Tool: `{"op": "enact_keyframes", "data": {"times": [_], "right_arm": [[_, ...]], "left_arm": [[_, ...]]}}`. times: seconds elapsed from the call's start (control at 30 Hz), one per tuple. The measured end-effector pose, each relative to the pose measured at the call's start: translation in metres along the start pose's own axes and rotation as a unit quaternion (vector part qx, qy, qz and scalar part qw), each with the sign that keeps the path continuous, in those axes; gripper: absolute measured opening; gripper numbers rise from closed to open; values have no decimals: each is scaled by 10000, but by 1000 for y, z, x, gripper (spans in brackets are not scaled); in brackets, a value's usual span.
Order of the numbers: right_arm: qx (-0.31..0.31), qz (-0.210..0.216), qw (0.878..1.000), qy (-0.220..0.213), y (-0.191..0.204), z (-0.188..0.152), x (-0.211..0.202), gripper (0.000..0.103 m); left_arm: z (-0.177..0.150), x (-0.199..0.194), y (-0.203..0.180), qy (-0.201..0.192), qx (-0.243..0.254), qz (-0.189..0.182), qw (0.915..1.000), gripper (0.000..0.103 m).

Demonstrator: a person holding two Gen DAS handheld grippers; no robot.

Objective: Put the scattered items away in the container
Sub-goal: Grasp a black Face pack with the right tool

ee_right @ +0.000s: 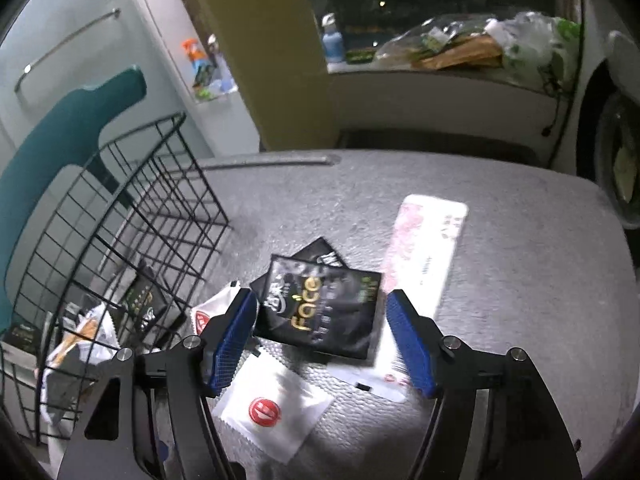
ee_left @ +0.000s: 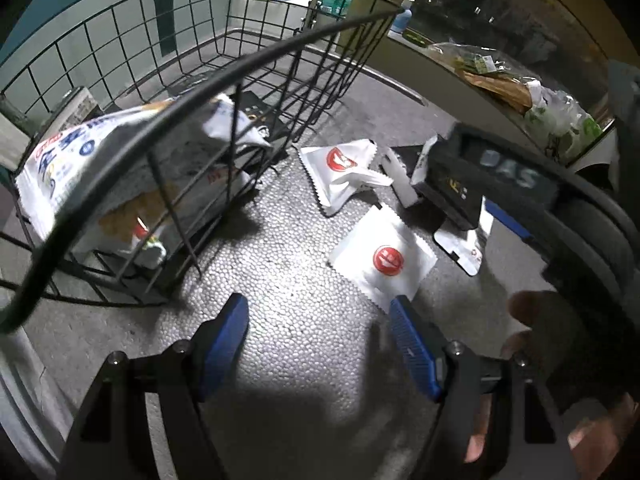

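Observation:
A black wire basket (ee_left: 168,92) (ee_right: 132,216) stands on the left of the grey table and holds a blue-and-white snack bag (ee_left: 80,160) and dark packets. Two white sachets with red logos (ee_left: 384,260) (ee_left: 340,172) lie on the table beside it. My left gripper (ee_left: 320,308) is open just above the table, its right fingertip at the nearer sachet's corner. My right gripper (ee_right: 320,304) is open and hovers over a black "face" packet (ee_right: 320,308), which lies between its fingers. A long white and pink packet (ee_right: 424,252) lies to the right, and a white sachet (ee_right: 272,412) lies below.
The other gripper's dark body (ee_left: 480,176) looms at the right of the left wrist view, with a hand (ee_left: 532,320) nearby. A windowsill (ee_right: 440,68) behind holds plastic bags and a bottle (ee_right: 332,40). A teal chair back (ee_right: 60,140) rises behind the basket.

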State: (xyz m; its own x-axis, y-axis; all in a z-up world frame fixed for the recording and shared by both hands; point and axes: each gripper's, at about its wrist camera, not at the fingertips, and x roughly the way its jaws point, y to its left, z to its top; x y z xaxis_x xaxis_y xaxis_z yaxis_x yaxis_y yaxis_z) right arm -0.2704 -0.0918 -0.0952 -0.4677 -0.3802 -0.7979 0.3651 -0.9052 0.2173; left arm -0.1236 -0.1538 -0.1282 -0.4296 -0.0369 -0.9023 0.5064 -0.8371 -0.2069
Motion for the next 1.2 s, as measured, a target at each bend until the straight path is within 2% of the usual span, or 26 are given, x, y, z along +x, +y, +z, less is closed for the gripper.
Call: {"op": "enact_keyframes", "data": {"times": [0.17, 0.2, 0.27, 0.37, 0.47, 0.57, 0.63, 0.7, 0.83, 1.03, 1.07, 1.1, 1.17, 1.2], "right_arm": [[-7, 48, 9999, 119, 4, -2, 12, 68], [-8, 72, 9999, 89, 2, -3, 10, 63], [-10, 15, 10000, 71, -1, -5, 7, 63], [111, -95, 9999, 30, -12, -16, -5, 63], [380, -410, 9984, -112, -31, -31, -24, 63], [543, -794, 9951, -234, -46, -48, -43, 63], [602, -866, 9941, -272, -53, -59, -54, 63], [637, -877, 9937, -271, -59, -70, -61, 63], [853, -828, 9925, -283, -72, -83, -66, 63], [890, -851, 9917, -357, -78, -83, -68, 63], [932, -846, 9915, -334, -80, -84, -68, 63], [970, -859, 9911, -296, -82, -86, -67, 63], [1022, -874, 9905, -294, -85, -89, -67, 63], [1084, -874, 9898, -296, -88, -92, -67, 63]], "left_arm": [[2, 4, 2, 28, 53, -10, 10000, 77], [3, 4, 2, 34, 70, -15, 10000, 77], [3, 4, 0, 26, 172, -3, 9998, 77], [5, 6, -7, 46, 566, -22, 9984, 77], [8, 9, -18, 100, 1113, -127, 9937, 77], [9, 17, -21, 241, 1105, -58, 9936, 77], [8, 23, -30, 348, 1454, -192, 9886, 77], [8, 27, -41, 340, 1815, -116, 9827, 77], [8, 32, -57, 116, 2111, 231, 9771, 78], [16, 35, -65, 117, 2428, 166, 9699, 77], [16, 35, -66, 143, 2496, 107, 9682, 71], [17, 34, -68, 180, 2573, -26, 9662, 58], [15, 30, -71, 183, 2768, -92, 9607, 52], [14, 28, -72, 167, 2826, -69, 9591, 44]]}}
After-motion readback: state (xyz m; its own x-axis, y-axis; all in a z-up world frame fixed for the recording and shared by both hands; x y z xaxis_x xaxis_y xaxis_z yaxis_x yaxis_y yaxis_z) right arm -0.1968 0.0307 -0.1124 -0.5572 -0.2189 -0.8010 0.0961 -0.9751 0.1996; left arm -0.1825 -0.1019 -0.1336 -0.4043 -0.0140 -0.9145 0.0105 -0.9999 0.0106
